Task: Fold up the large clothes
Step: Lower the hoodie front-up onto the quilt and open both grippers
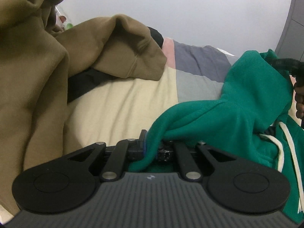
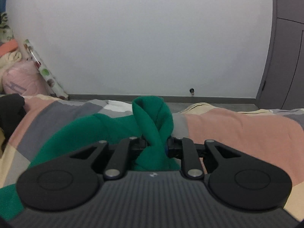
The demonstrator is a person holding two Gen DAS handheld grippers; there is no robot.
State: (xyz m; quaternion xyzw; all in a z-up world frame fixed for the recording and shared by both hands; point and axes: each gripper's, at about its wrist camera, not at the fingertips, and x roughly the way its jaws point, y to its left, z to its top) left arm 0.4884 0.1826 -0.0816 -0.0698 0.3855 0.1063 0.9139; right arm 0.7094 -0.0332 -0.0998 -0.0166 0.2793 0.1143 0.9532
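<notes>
The green hoodie point(image 1: 237, 102) lies bunched on the patchwork bedcover point(image 1: 121, 102), strung between our two grippers, so we judge the folding barely begun: nothing lies flat or squared yet. Left of our left gripper point(image 1: 151, 149) a brown garment point(image 1: 38, 76) waits unfolded. That gripper is clenched on a green fold; our right gripper point(image 2: 156, 144) pinches a twisted green loop

The setting is a home bedroom. A bed with a patchwork cover point(image 2: 237, 125) of pink, grey and cream blocks fills the lower frame. Behind it stand a plain white wall point(image 2: 142, 38) and a grey skirting board point(image 2: 133, 96). A grey wardrobe door point(image 2: 285, 57) occupies the right edge, and pink bedding point(image 2: 22, 79) is piled at the left edge.
</notes>
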